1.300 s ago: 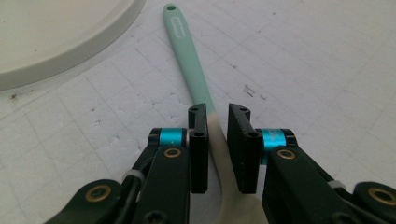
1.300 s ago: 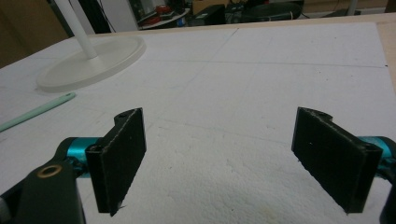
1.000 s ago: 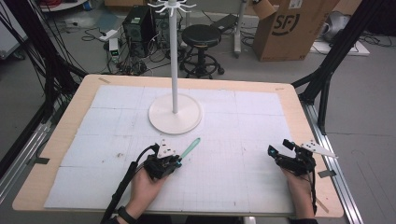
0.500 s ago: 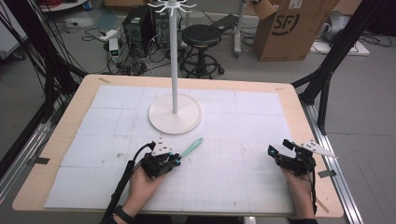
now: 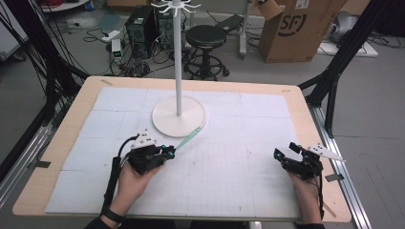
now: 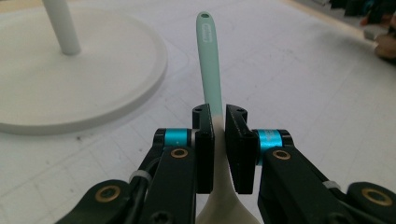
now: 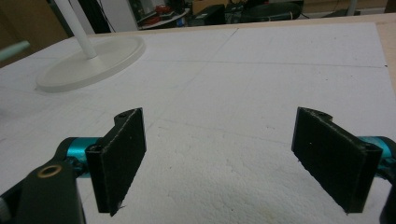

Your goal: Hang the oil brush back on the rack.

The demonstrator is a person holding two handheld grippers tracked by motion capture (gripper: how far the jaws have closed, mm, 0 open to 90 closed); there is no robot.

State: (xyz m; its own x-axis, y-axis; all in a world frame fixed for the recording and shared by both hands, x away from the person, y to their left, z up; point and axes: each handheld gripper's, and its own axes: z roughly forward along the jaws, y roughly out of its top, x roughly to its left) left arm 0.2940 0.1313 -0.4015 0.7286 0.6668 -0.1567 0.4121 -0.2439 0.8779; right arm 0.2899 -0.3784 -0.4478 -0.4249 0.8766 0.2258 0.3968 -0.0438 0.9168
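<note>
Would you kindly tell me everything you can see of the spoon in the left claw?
The spoon has a slim mint-green handle that fades to cream-white toward the wider bowl end, and looks like plastic or silicone. A small hole and faint embossed lettering mark the handle tip. The left claw is shut on it at the colour change, jaws pressing both sides. In the high view it points toward the stand's round white base, tip over the rim.

Both hands low, left gripper clamped, right gripper spread.

My left gripper (image 5: 168,151) has its jaws pinched nearly together around a thin handle and angles forward and to the right over the bench. My right gripper (image 5: 282,156) rests near the right edge with its jaws wide apart, forearm coming in from below.
</note>
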